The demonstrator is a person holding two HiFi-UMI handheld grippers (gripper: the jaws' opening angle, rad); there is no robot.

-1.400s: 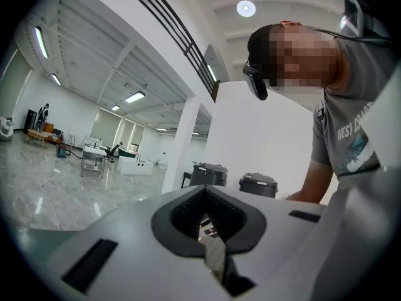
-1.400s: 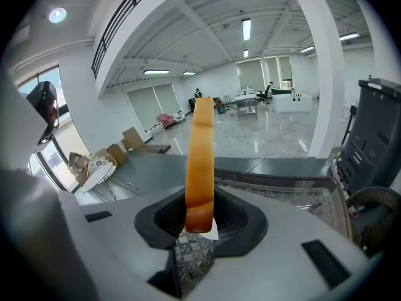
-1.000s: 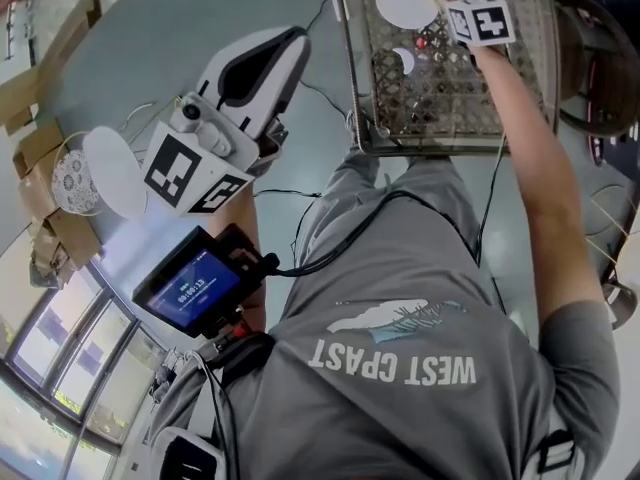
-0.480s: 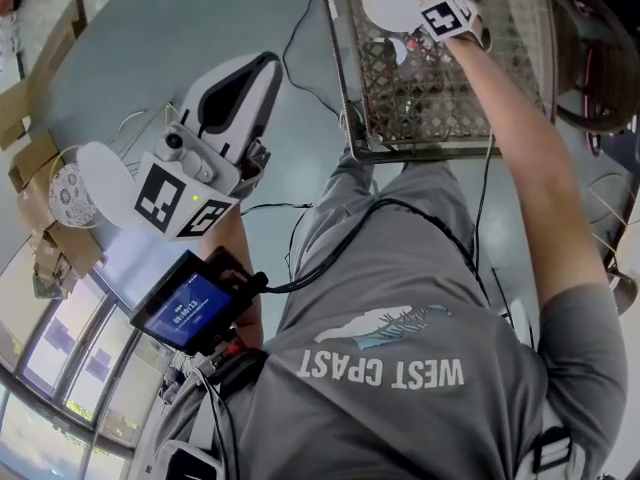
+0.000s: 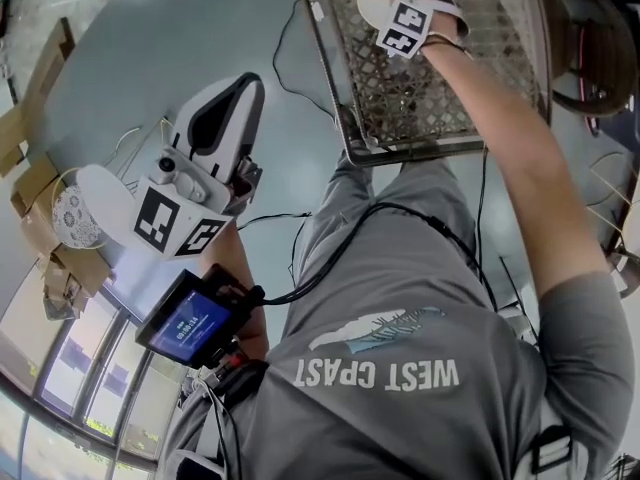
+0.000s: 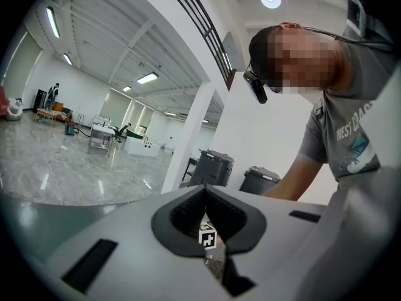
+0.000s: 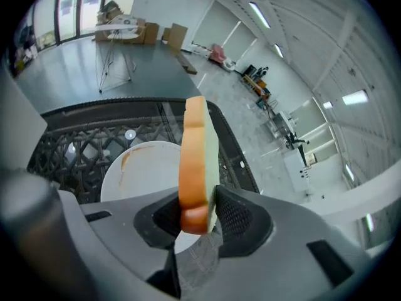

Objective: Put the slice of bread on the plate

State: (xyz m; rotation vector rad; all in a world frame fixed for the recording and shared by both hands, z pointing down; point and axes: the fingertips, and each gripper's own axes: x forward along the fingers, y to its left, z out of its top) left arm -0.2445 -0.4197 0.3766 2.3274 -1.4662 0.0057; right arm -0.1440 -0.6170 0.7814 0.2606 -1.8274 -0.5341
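slice of bread [image 7: 197,155] is pinched edge-on in the right gripper [image 7: 198,217], jaws clamped on its lower crust end. the slice stands upright over the white plate [image 7: 141,168]. plate sits on the mesh table [image 7: 75,140]. left gripper [image 6: 207,196] is well apart from the table, jaws pressed together, nothing in them.

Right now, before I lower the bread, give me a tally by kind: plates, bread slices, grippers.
Plates: 1, the white plate on the mesh table
Bread slices: 1, the bread slice, clamped in the right gripper above the plate
Grippers: 2, the right gripper and the left gripper, empty, jaws together
Total: 4
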